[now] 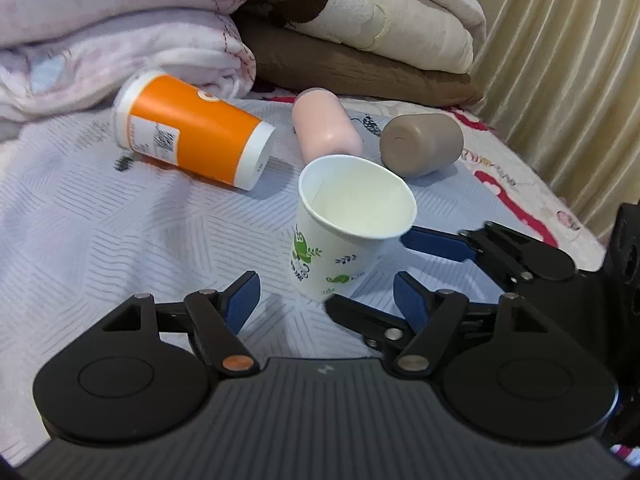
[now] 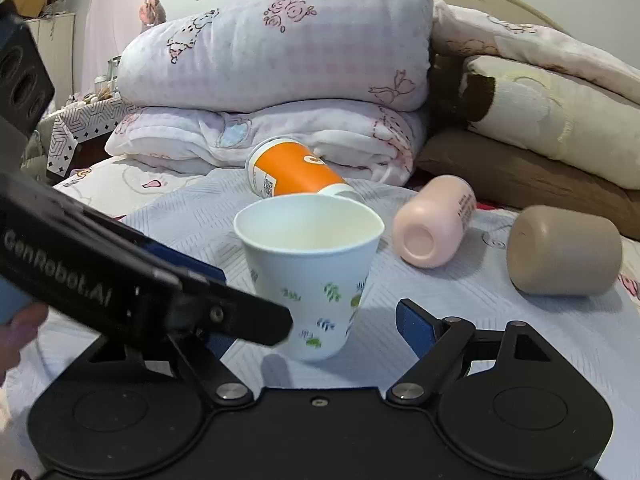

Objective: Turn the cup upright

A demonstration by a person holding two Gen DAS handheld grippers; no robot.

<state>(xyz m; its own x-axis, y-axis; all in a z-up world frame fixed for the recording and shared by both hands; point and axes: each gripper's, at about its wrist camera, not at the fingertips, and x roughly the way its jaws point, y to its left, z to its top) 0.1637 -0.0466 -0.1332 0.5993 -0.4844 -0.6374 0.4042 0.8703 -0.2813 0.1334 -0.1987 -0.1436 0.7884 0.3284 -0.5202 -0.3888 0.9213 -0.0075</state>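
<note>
1. Standing mouth-up on the bed (image 1: 100,220), the white paper cup (image 1: 348,224) with green leaf prints leans a little in the left wrist view.
2. Both fingers of the left gripper (image 1: 326,300) are spread wide, with the cup just ahead at 12 o'clock, untouched.
3. From the cup's 3 o'clock the right gripper (image 1: 404,258) reaches in; its blue pads (image 1: 436,242) are parted, one close by the rim, contact unclear.
4. In the right wrist view the cup (image 2: 310,268) sits between that gripper's open fingers, and the left gripper's body crosses at 9 o'clock.
5. Three more lie on their sides: an orange cup (image 1: 188,134) at 10 o'clock, a pink cup (image 1: 326,124) at 12, a taupe cup (image 1: 420,144) at 1.
6. Folded quilts (image 2: 272,80) are piled beyond them.
</note>
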